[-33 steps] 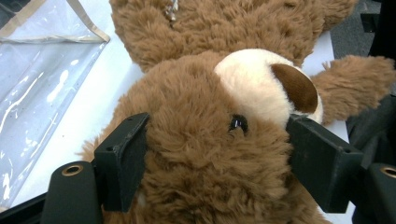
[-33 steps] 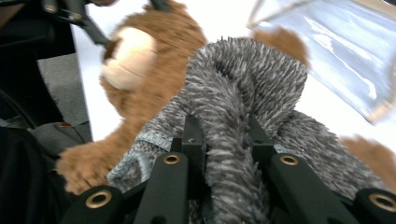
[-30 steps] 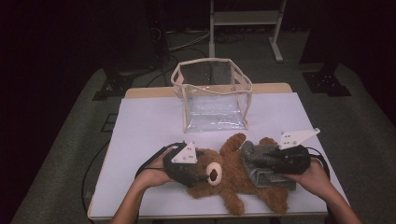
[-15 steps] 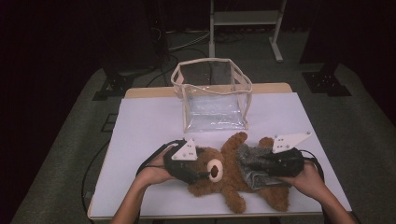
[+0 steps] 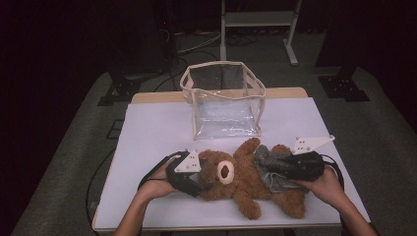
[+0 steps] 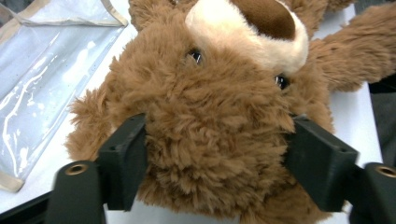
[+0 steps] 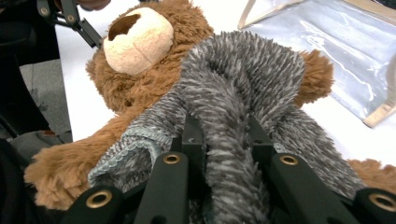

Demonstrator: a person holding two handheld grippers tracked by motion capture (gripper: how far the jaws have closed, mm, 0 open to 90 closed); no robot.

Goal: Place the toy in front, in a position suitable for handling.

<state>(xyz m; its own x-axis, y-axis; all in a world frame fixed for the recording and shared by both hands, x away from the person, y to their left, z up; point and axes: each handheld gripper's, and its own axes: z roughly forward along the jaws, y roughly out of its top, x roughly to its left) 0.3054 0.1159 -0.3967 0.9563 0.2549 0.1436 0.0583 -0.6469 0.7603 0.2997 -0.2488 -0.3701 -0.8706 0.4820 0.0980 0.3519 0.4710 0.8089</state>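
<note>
Near the table's (image 5: 147,123) front edge lay the teddy bear (image 5: 241,179) on its back. Its head sat between the left gripper's (image 6: 215,154) jaws, which had just been closing and pressed its fur. Pinched in the right gripper (image 7: 226,140) was the grey cloth (image 7: 243,79) on the bear's belly.

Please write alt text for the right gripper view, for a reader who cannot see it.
The right gripper is shut on a fold of grey fuzzy cloth that lies over a brown teddy bear on a white table. A clear bag lies behind.
</note>
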